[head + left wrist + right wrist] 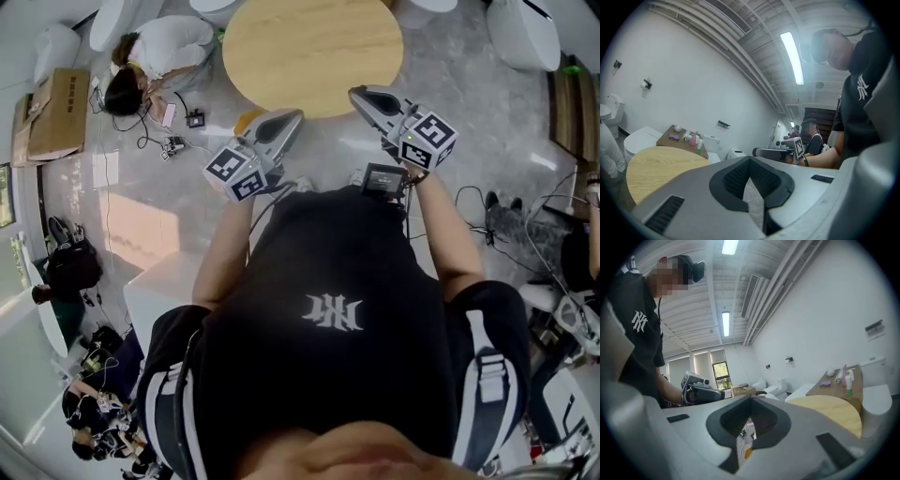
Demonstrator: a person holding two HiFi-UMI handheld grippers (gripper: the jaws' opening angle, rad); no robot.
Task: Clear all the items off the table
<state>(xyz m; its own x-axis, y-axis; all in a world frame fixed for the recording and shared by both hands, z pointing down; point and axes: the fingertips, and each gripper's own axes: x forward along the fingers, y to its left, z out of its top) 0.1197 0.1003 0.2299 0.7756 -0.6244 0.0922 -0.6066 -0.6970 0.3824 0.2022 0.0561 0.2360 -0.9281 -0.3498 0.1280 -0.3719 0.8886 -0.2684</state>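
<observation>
The round wooden table (309, 47) stands just beyond both grippers, and the part of its top that shows is bare. My left gripper (292, 117) hovers off the table's near edge, jaws shut with nothing between them. My right gripper (359, 94) hangs over the near right rim, also shut and holding nothing. In the left gripper view the shut tips (750, 158) meet, with the table (656, 164) to the left and the right gripper (773, 151) beyond. In the right gripper view the tips (751, 397) touch, the table (829, 411) lies to the right and the left gripper (701, 392) to the left.
A low brown side table (677, 135) with bottles stands by the wall. A person (155, 52) crouches on the floor at the far left beside cables (173, 141) and a cardboard box (56, 112). White seats ring the table. A small orange thing (248, 117) lies on the floor.
</observation>
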